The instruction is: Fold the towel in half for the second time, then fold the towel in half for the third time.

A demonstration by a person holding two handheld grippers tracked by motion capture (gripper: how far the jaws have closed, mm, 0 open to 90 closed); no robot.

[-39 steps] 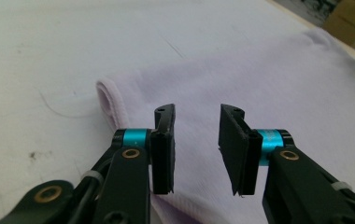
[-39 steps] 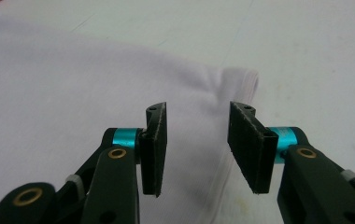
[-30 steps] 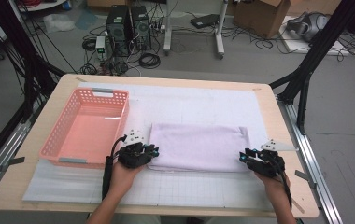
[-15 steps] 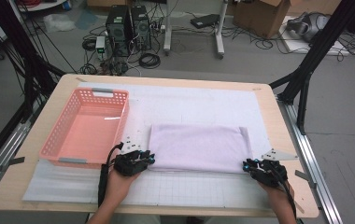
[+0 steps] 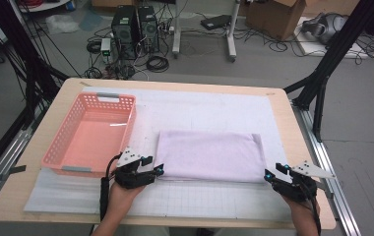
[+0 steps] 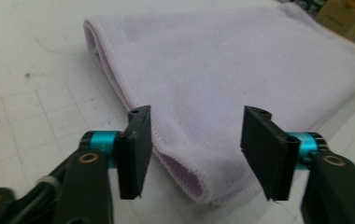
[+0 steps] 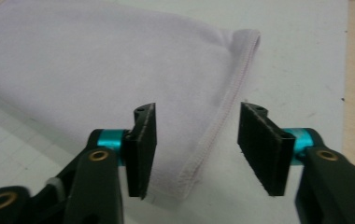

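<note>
We've got a folded lilac towel [image 5: 209,156] lying flat mid-bench, on the white gridded mat [image 5: 209,110]. Left gripper [image 5: 158,170] sits at the towel's near-left corner, right gripper [image 5: 268,174] just off its near-right corner. Both sets of fingers have just been opening: in the left gripper view the towel corner [image 6: 199,182] lies between the spread fingers [image 6: 136,149], pads not pressing on it; same in the right gripper view, stitched hem [image 7: 213,140] running between the fingers [image 7: 143,147], nothing gripped. So both are part open and hold nothing.

Around it: a pink plastic basket [image 5: 126,120] w/ lattice walls stands just left of the towel, near but not touching, beyond the left hand. Nothing lies btwn the grippers and the towel.

Surface: light wood bench [image 5: 293,118] w/ the mat covering most of it; metal rails along both sides.

Room: grey floor behind, two black PC towers [image 5: 136,22] w/ tangled cables [image 5: 158,61], a cardboard box [image 5: 273,12] far right, black frame struts [image 5: 332,59] at both sides.
</note>
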